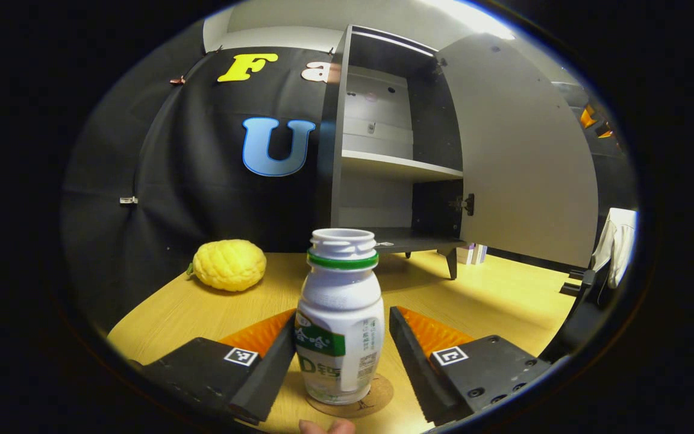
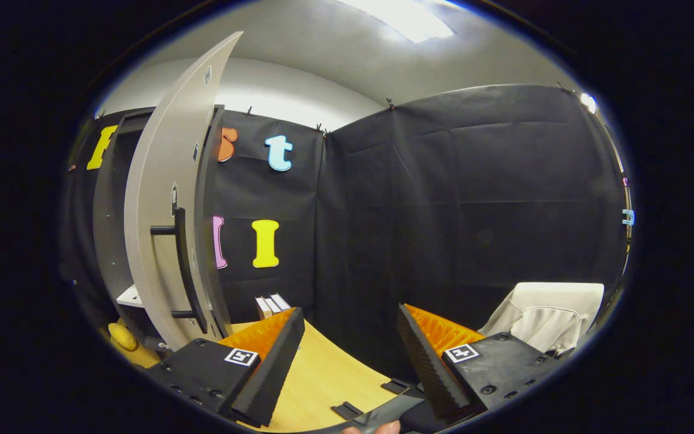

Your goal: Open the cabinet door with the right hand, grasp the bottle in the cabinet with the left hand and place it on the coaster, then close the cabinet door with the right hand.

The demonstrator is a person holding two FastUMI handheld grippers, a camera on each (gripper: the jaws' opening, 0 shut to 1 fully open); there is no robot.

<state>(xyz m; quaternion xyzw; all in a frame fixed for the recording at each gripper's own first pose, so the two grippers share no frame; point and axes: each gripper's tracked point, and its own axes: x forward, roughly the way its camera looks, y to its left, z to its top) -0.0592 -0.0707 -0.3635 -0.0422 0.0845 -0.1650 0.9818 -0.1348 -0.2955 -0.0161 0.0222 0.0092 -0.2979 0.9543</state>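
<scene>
In the left gripper view a white bottle point(image 1: 341, 313) with a green neck ring and a green label stands upright on a round cork coaster point(image 1: 379, 393) on the wooden table. My left gripper point(image 1: 342, 318) straddles it, open: the left finger is at the bottle's side and the right finger stands a small gap away. Behind it the grey cabinet point(image 1: 383, 166) is open, its door point(image 1: 522, 150) swung out to the right. In the right gripper view my right gripper point(image 2: 347, 325) is open and holds nothing, to the right of the open door point(image 2: 163, 199) and its dark bar handle point(image 2: 181, 265).
A bumpy yellow fruit point(image 1: 229, 264) lies on the table point(image 1: 491, 295) left of the cabinet. A pale cloth point(image 2: 552, 313) hangs over a chair at the right. Small dark clips point(image 2: 347, 410) sit at the table's near edge. A fingertip point(image 1: 326, 427) shows at the bottom.
</scene>
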